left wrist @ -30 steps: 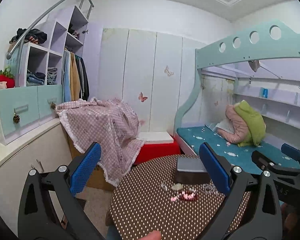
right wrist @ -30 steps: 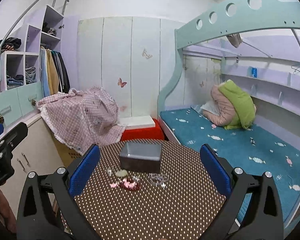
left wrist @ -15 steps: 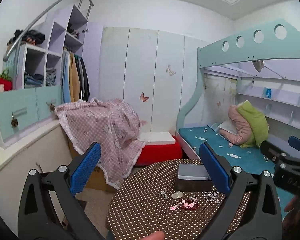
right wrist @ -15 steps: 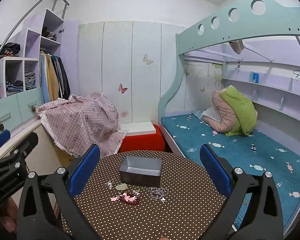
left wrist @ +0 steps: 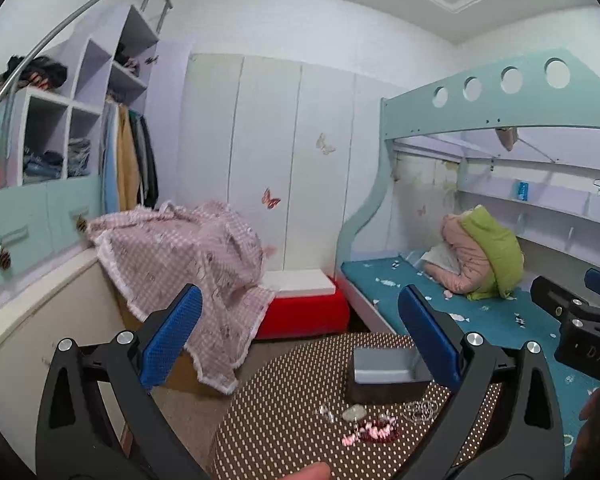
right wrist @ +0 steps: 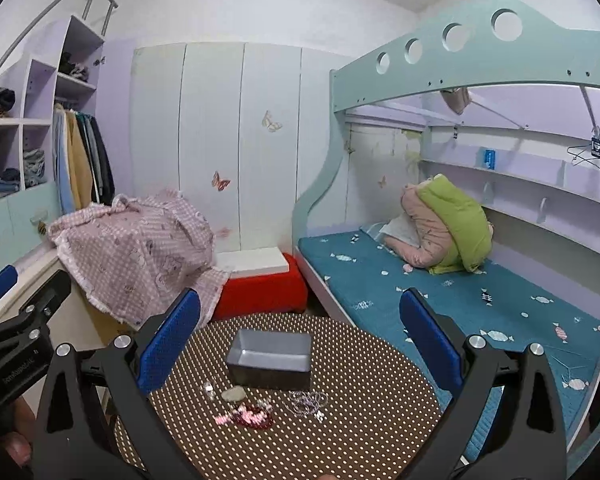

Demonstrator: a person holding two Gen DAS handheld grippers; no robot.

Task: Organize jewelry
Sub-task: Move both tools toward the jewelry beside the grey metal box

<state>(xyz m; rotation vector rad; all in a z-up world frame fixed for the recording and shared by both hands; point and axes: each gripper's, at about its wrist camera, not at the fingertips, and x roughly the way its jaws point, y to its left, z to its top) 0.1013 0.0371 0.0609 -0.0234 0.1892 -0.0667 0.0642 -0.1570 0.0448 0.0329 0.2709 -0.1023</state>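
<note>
Both cameras have risen and pulled back since a second ago; table and box sit lower in view. Left gripper [left wrist: 300, 342] jaws spread wide, holding nothing. Right gripper [right wrist: 300, 344] likewise released, empty. Both hover above the round dotted table [right wrist: 360, 432]. Grey box [right wrist: 270, 358] open, upright, mid-table. Jewelry just in front of it: pink-red beads [right wrist: 246, 418], pale stone [right wrist: 234, 394], silver chain [right wrist: 306, 402]. Bunk bed [right wrist: 440, 300] beyond.

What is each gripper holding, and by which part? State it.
Nothing. The left gripper and right gripper are both open and empty; the jewelry lies loose on the dotted table beside the grey box.
</note>
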